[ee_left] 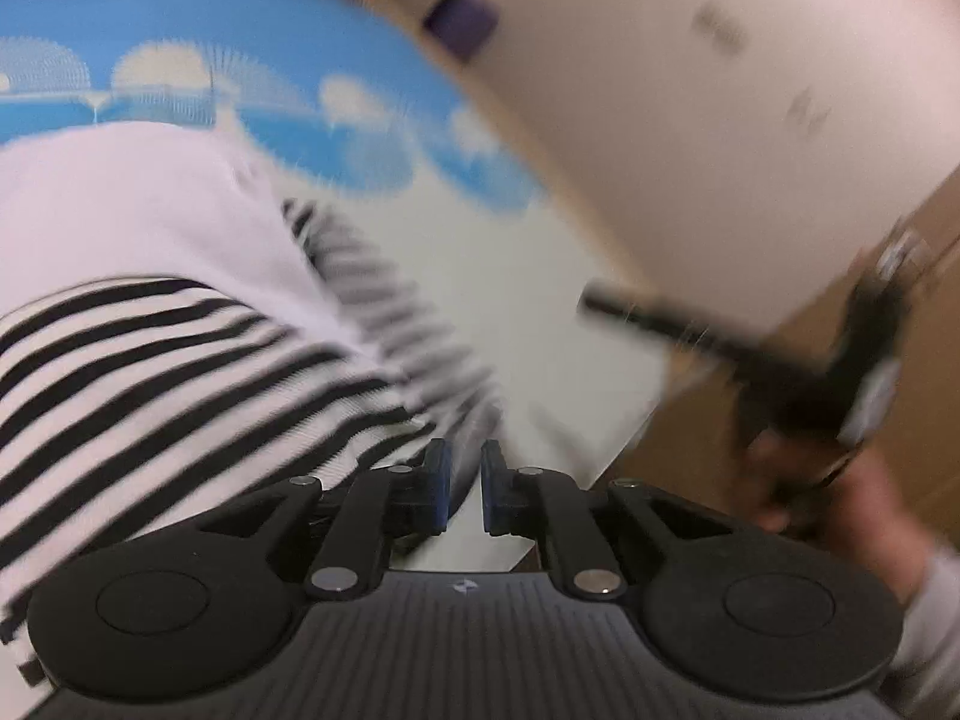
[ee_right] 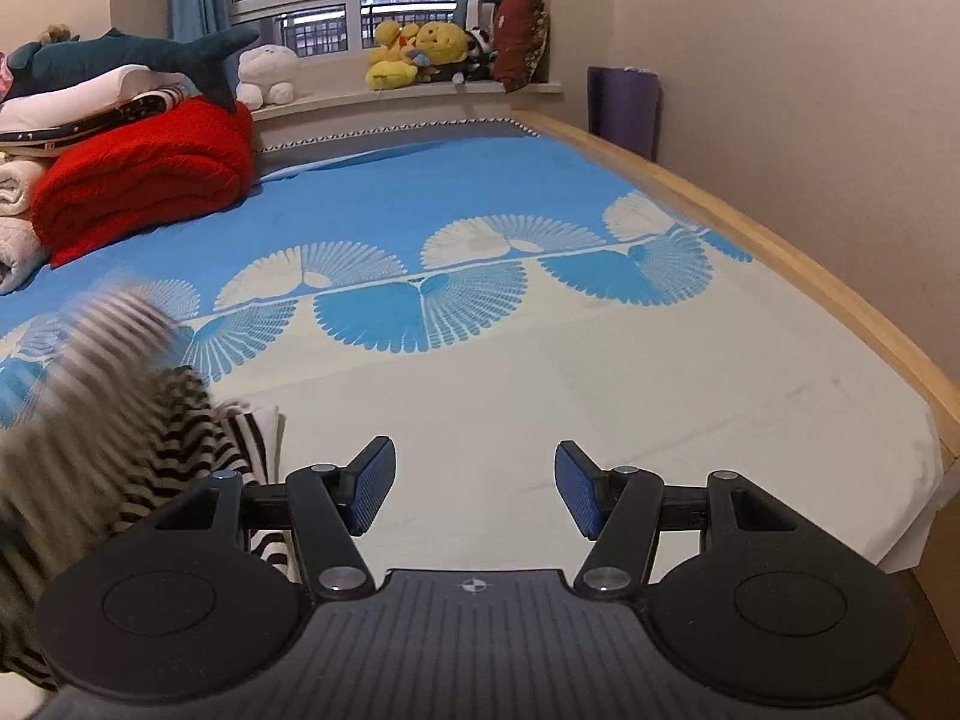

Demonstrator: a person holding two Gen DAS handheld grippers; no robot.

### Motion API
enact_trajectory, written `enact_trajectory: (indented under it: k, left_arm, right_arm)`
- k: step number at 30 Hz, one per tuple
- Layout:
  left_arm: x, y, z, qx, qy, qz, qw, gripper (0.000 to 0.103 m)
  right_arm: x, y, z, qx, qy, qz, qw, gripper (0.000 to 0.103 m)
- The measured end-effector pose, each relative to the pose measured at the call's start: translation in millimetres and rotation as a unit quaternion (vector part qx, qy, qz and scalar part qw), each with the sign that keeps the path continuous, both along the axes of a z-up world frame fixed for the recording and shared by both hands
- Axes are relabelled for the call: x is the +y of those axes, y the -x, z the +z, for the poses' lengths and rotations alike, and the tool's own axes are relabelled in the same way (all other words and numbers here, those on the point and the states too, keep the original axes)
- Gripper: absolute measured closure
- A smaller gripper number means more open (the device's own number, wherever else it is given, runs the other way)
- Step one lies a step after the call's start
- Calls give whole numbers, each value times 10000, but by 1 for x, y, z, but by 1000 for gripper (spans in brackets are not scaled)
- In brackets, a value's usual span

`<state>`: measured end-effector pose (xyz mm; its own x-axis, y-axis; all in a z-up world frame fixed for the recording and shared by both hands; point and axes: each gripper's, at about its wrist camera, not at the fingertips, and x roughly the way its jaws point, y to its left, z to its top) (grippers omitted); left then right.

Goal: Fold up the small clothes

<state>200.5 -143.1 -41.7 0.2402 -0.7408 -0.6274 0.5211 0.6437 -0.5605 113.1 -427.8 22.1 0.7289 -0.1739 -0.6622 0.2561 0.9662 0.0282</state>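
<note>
A black-and-white striped garment [ee_left: 150, 372] with a plain white part [ee_left: 120, 198] fills the left of the left wrist view, blurred by motion. My left gripper [ee_left: 467, 480] has its blue pads almost together, with an edge of the striped cloth running down between them. In the right wrist view the same garment [ee_right: 120, 450] is a blurred heap at the left on the bed sheet [ee_right: 540, 408]. My right gripper [ee_right: 474, 492] hangs open over the white sheet just right of the heap, with nothing between its pads. A hand [ee_left: 840, 498] shows at the right of the left wrist view.
The blue sheet with white fan patterns [ee_right: 480, 276] covers the bed. A red folded blanket [ee_right: 144, 174] and stacked bedding lie at the far left. Plush toys [ee_right: 420, 48] sit on the window sill. The wooden bed edge [ee_right: 780, 252] and a wall run along the right.
</note>
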Motion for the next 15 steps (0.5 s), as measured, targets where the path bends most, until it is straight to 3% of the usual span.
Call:
enact_trajectory:
  k: [1, 5, 6, 10, 15]
  left_arm:
    - [-2, -1, -1, -61, -71, 57, 9999, 94]
    - [40, -14, 14, 78, 735, 679, 9950, 84]
    - [53, -12, 17, 2, 736, 878, 9934, 84]
    - [92, -16, 17, -77, 267, 1528, 9879, 84]
    - [115, -15, 20, -280, -229, 1679, 9851, 84]
  right_arm:
    - [1, -1, -1, 31, -61, 31, 10000, 42]
    - [10, -8, -5, 132, -452, 247, 9986, 42]
    - [13, -10, -6, 155, -592, 339, 9976, 42]
    - [33, -24, -17, 308, -1154, 877, 9890, 42]
    - [74, -58, -44, 1117, -1675, 1556, 9671, 38]
